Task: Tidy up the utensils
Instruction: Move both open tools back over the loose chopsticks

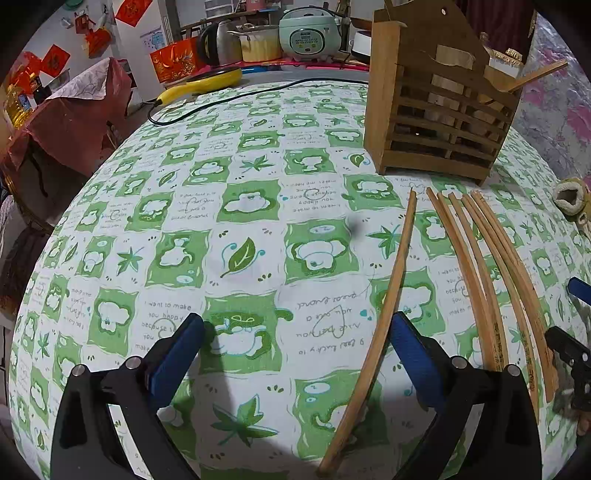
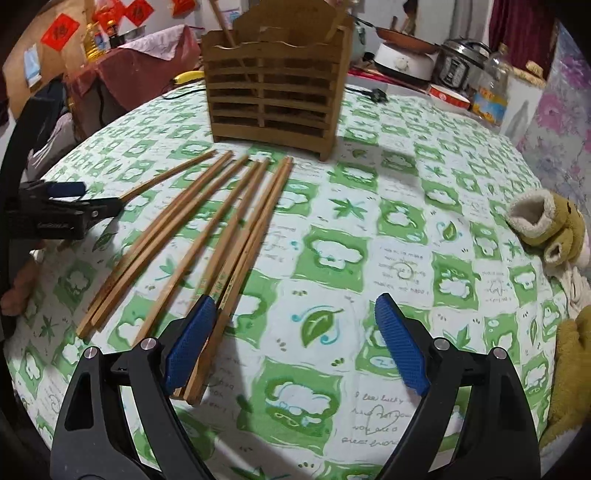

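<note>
A slatted wooden rack (image 2: 273, 85) is standing upright at the far side of the table (image 2: 369, 229), holding one chopstick (image 2: 225, 24) that is leaning out of its left compartment in the right wrist view. The loose chopsticks (image 2: 207, 236) are lying fanned on the cloth in front of it. The left gripper (image 1: 297, 332) is gaping wide, holding nothing — one stick (image 1: 384, 306) is lying inside its right finger. The right gripper (image 2: 295, 332) is also spread wide and empty, its left pad (image 2: 192, 339) overlapping the nearest pair.
</note>
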